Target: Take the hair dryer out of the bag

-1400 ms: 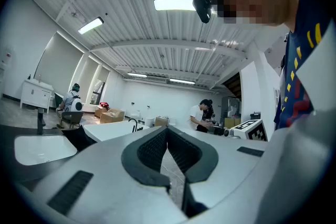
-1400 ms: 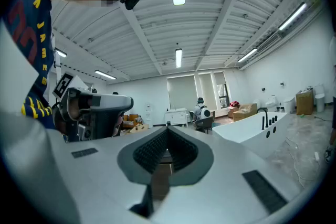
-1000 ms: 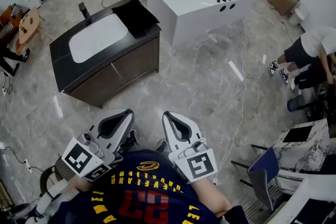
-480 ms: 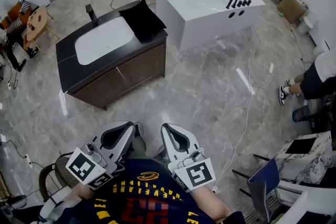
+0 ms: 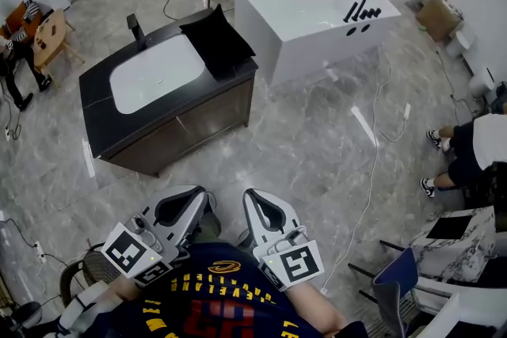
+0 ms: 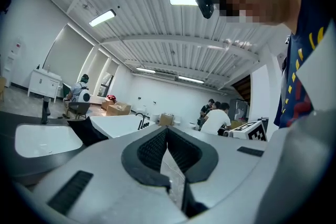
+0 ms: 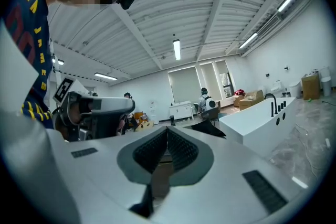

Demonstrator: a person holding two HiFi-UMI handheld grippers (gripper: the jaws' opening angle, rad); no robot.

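A black bag (image 5: pixel 219 42) lies on the right end of a dark vanity (image 5: pixel 165 123) across the floor; it also shows in the left gripper view (image 6: pixel 86 131) and right gripper view (image 7: pixel 207 130). No hair dryer is visible. My left gripper (image 5: pixel 198 194) and right gripper (image 5: pixel 252 195) are held side by side close to my chest, far from the bag. Both are shut with nothing between their pads, as the left gripper view (image 6: pixel 167 131) and right gripper view (image 7: pixel 168 131) show.
The vanity has a white basin (image 5: pixel 154 72) and a black faucet (image 5: pixel 136 26). A white bathtub (image 5: pixel 313 10) stands beside it. A cable (image 5: pixel 371 146) trails over the marble floor. A person (image 5: pixel 467 150) stands at right; a blue chair (image 5: pixel 394 289) is at bottom right.
The view has shifted: the vanity and bathtub sit a little closer and further right. The person at right moved down the frame. Both grippers stay shut against my chest.
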